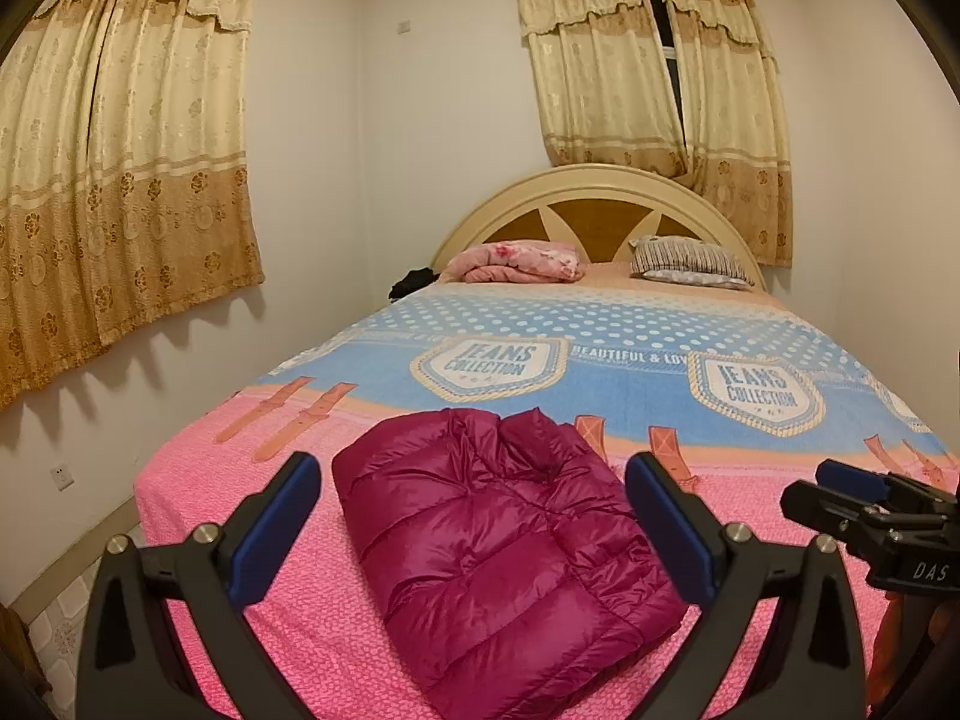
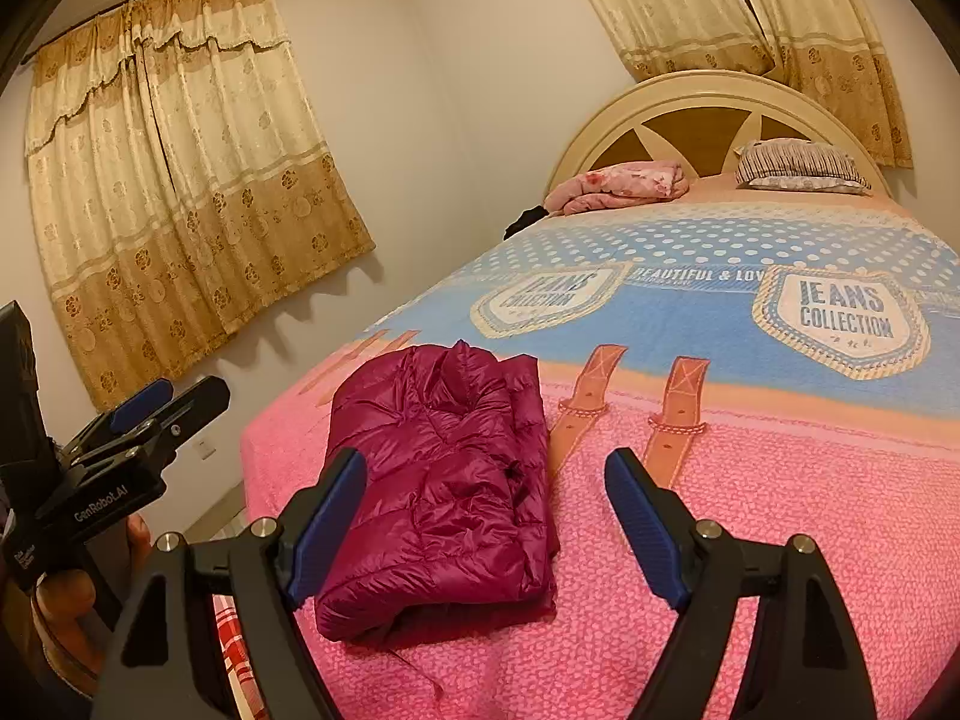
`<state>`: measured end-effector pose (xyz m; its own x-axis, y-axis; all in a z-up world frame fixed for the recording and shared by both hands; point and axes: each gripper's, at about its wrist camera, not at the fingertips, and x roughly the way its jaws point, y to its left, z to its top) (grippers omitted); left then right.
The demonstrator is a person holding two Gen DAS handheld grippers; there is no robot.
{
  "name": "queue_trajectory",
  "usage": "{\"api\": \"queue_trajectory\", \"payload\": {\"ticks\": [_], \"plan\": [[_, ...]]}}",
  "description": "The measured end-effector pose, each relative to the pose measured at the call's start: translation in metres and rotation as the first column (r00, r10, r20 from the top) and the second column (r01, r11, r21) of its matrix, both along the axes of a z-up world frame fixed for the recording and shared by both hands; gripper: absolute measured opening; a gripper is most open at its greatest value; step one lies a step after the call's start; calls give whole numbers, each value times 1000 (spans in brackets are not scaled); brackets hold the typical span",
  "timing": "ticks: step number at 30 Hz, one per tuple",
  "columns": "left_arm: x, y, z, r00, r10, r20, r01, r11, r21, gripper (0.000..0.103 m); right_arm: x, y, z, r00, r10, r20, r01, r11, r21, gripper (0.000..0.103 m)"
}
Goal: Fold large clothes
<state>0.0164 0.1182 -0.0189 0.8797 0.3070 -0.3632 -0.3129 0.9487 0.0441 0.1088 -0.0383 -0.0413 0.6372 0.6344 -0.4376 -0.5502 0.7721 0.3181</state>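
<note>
Bed [image 1: 198,468], pink-and-blue cover: magenta down jacket [image 1: 504,546], folded, near foot edge, long axis running toward the headboard [image 1: 600,198]. Left tool [image 1: 474,522] and right tool [image 2: 486,516]: both wide open, empty.

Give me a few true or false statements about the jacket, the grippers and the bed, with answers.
1. The magenta puffer jacket lies folded on the bed cover. True.
2. The left gripper is clamped on the jacket. False: it is open, holding nothing.
3. The right gripper is open. True.
4. The jacket lies at the headboard. False: it is at the foot end.
5. The striped pillow is on the floor. False: it lies on the bed.
</note>
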Motion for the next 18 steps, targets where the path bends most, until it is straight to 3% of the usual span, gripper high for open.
{"api": "queue_trajectory", "payload": {"ticks": [18], "plan": [[-3,-5,5,1000,-16,8,16,1000,16,103,-14,-14,11,993,-39,110,34,998,51,90]]}}
